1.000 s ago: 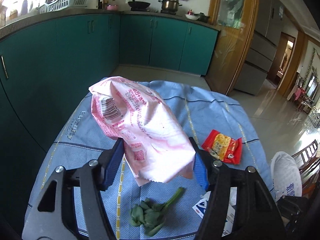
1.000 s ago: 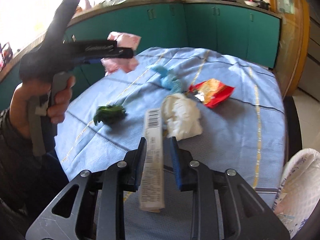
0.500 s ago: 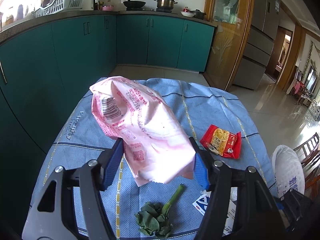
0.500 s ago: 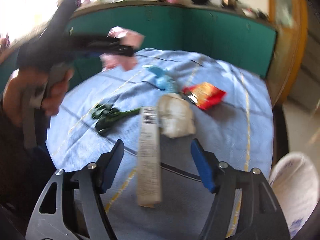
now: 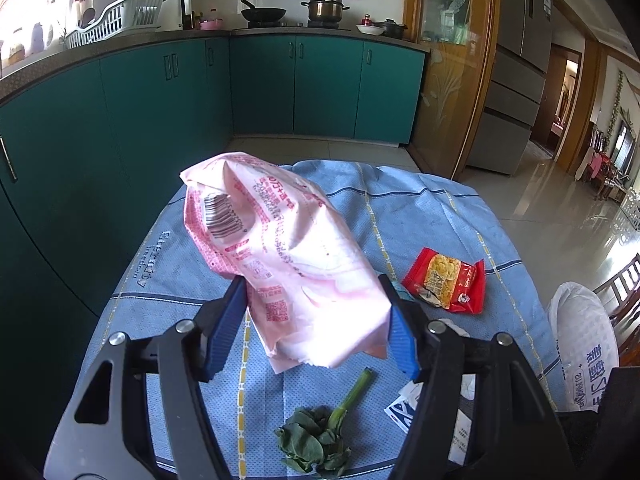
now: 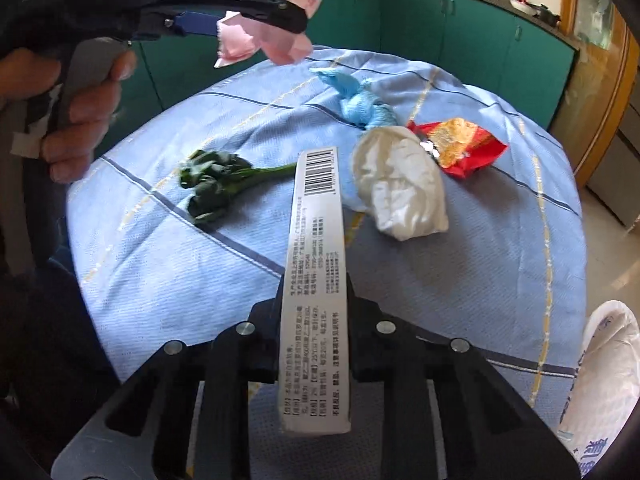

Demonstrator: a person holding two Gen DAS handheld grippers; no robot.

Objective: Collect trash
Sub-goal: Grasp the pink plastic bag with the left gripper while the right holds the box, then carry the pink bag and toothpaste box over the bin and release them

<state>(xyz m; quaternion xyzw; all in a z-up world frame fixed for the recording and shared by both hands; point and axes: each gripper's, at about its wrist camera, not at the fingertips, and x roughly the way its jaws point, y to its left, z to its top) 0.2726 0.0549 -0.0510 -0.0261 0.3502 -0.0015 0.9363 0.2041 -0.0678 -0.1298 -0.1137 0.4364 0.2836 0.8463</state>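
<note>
My left gripper is shut on a pink printed plastic bag and holds it above the blue tablecloth. The same gripper with the pink bag shows at the upper left of the right wrist view. My right gripper is shut on a long white box with a barcode, held over the table's near edge. On the cloth lie a green leafy vegetable, a crumpled white tissue, a red snack wrapper and a blue crumpled wrapper.
A white plastic bag hangs open at the table's right side, also in the left wrist view. Teal kitchen cabinets stand behind the table. A person's hand holds the left gripper.
My right gripper opened half a second ago and has closed again on the white box. The left gripper with the pink bag has drifted slightly forward over the table.
</note>
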